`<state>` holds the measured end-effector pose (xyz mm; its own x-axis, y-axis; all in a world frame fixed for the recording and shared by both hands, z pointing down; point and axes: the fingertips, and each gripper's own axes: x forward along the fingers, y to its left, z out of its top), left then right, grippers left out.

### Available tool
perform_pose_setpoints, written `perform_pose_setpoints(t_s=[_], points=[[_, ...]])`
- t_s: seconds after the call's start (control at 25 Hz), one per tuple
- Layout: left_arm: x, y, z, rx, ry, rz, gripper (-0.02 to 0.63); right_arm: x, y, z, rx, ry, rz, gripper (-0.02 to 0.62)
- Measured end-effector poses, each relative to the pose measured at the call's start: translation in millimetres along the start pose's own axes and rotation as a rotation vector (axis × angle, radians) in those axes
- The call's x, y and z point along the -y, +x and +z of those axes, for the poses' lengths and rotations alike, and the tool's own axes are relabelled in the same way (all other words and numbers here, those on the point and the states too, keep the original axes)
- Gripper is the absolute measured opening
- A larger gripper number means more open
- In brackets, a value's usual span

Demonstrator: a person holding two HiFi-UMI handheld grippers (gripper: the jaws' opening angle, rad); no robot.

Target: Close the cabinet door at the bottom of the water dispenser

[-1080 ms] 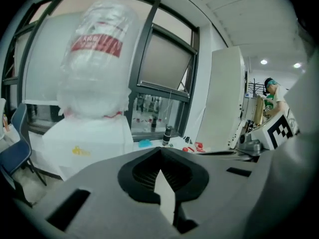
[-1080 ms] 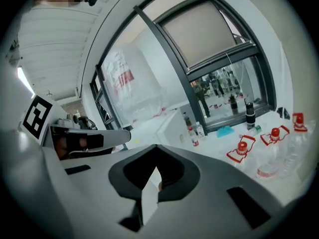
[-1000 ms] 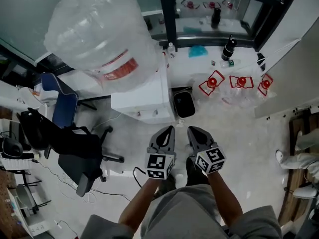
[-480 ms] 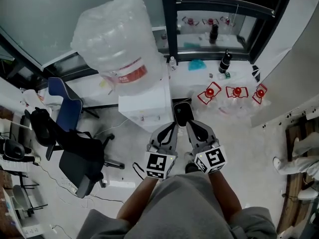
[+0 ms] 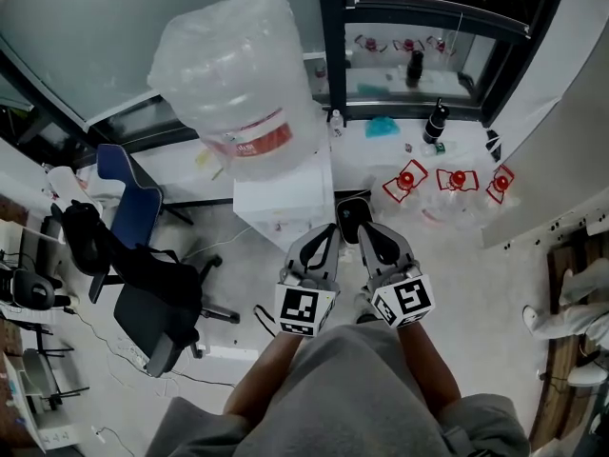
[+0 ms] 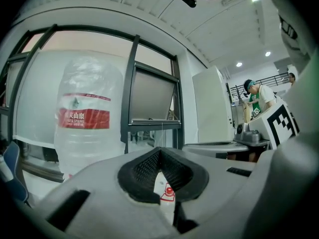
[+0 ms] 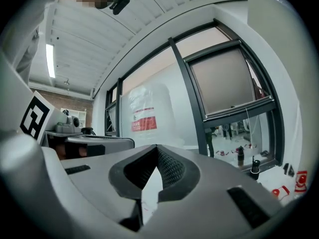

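The white water dispenser [image 5: 285,198] stands below me with a large clear bottle [image 5: 238,74] on top. Its bottom cabinet door is hidden from above. My left gripper [image 5: 326,231] and right gripper [image 5: 366,231] are held side by side in front of my body, level, over the dispenser's front edge. Both are shut with nothing between the pads. The left gripper [image 6: 160,156] looks past its shut jaws at the bottle [image 6: 84,128]. The right gripper [image 7: 157,156] also faces the bottle [image 7: 147,118] and a window.
A black office chair [image 5: 143,284] and a blue chair [image 5: 119,184] stand to the left. A black bin [image 5: 350,212] sits right of the dispenser. Red-capped containers [image 5: 457,179] lie on the floor by the window frame [image 5: 333,46]. A person's feet [image 5: 561,317] show at the right.
Both grippers have come up together, staying shut and side by side. They now overlap the dispenser's front edge and the bin in the head view.
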<state>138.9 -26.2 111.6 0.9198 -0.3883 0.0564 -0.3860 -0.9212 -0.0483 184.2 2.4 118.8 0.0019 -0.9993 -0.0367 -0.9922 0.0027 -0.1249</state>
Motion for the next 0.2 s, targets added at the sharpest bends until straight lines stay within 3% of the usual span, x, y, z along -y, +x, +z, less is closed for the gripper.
perform_pose_setpoints(t_s=[0.2], points=[[-8.9,4.3,5.0,0.027,0.02,0.012,0.008,1.4,8.6,1.8,0.01,-0.012,0.006,0.009]])
